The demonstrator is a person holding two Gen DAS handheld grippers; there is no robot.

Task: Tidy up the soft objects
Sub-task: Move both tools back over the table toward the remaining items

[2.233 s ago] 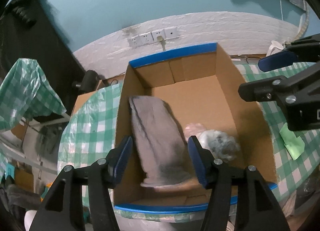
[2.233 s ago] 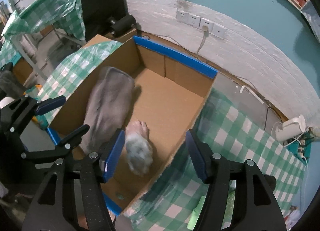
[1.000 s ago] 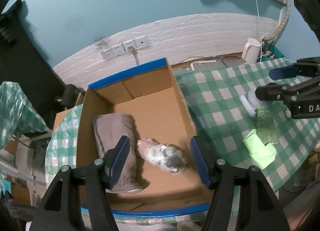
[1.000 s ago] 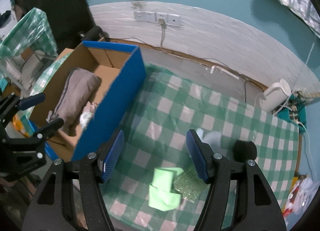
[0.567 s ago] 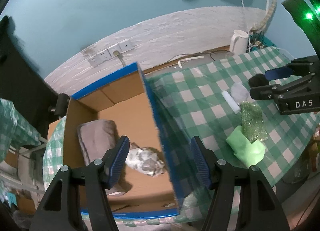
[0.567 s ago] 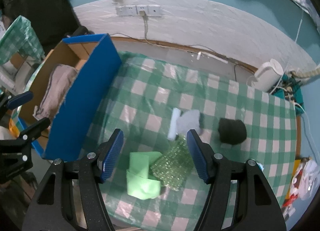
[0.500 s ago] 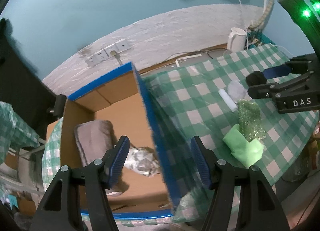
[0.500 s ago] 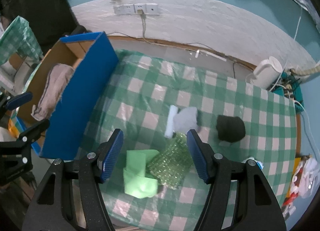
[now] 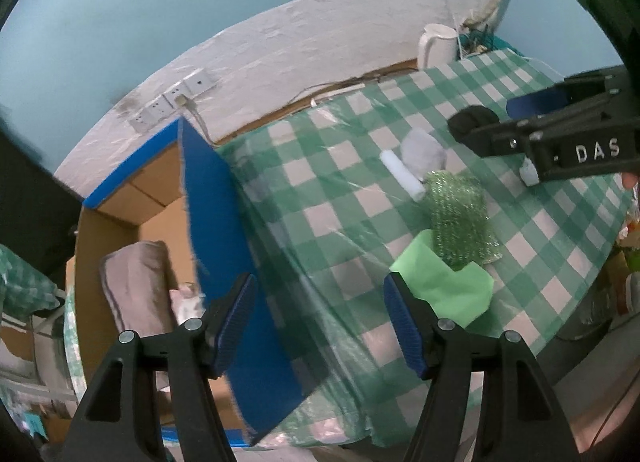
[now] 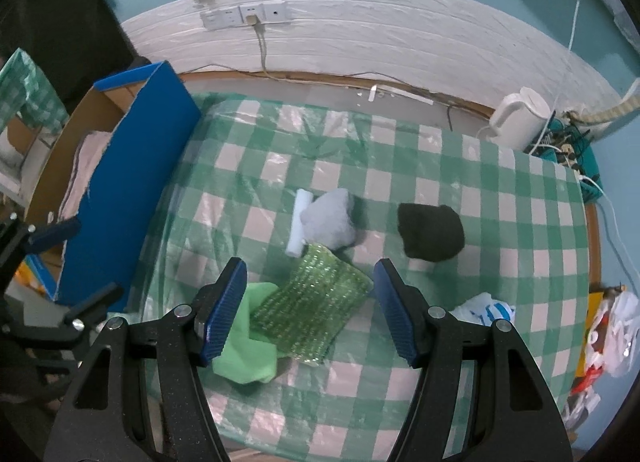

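On the green checked table (image 10: 500, 222) lie a glittery green scrubber pad (image 10: 312, 306), a light green cloth (image 10: 248, 346), a white roll (image 10: 298, 222), a pale grey soft lump (image 10: 332, 218) and a black soft lump (image 10: 430, 232). My right gripper (image 10: 308, 308) is open and empty, held above the scrubber pad. My left gripper (image 9: 320, 322) is open and empty, above the table beside the cardboard box (image 9: 212, 246). The box holds a folded grey towel (image 9: 136, 290) and a pale bundle (image 9: 186, 302). The scrubber pad (image 9: 460, 222) and green cloth (image 9: 444, 286) also show in the left wrist view.
The box has blue outer walls (image 10: 128, 198) and stands at the table's left end. A white kettle (image 10: 516, 118) sits at the back right by cables. A white plastic bag (image 10: 484, 308) lies near the right edge. Wall sockets (image 10: 246, 16) are behind.
Both grippers have swung right, away from the box interior and over the table. The right gripper has come lower over the scrubber pad. Both stay open.
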